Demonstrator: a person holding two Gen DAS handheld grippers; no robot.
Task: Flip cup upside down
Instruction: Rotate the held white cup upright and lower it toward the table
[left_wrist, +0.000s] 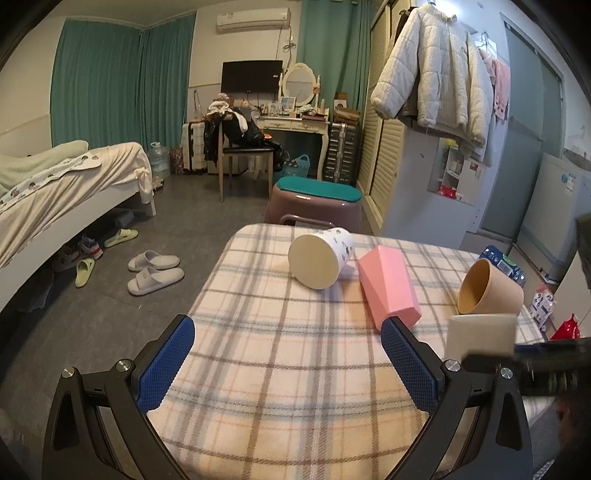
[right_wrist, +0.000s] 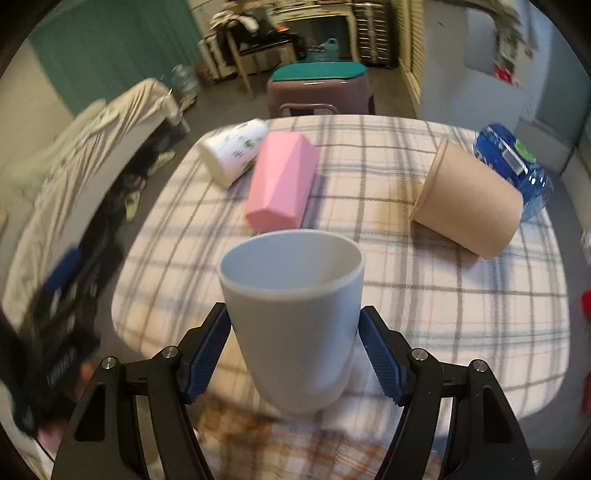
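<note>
Our right gripper (right_wrist: 293, 350) is clamped on the grey cup (right_wrist: 295, 314), its blue pads (right_wrist: 208, 349) pressed to either side of the lower wall. The cup is mouth-up, leaning slightly away from us, and appears to be held just above the plaid tablecloth (right_wrist: 424, 302), though the blur there keeps us from being sure its base is clear. Our left gripper (left_wrist: 288, 365) hangs spread wide with nothing between its fingers, low over the near part of the cloth; the grey cup shows at its right as a pale block (left_wrist: 482, 336).

Farther out lie three other cups on their sides: a pink faceted cup (right_wrist: 282, 184) straight ahead, a white printed cup (right_wrist: 234, 151) touching its left, and a brown paper cup (right_wrist: 471, 201) well to the right, with a blue bottle pack (right_wrist: 513, 166) behind it.

We judge the grasp is made and the turn not yet begun. Next we would need height above the cloth, then a roll of the wrist until the mouth faces down, and a set-down on the bare patch short of the pink cup.
</note>
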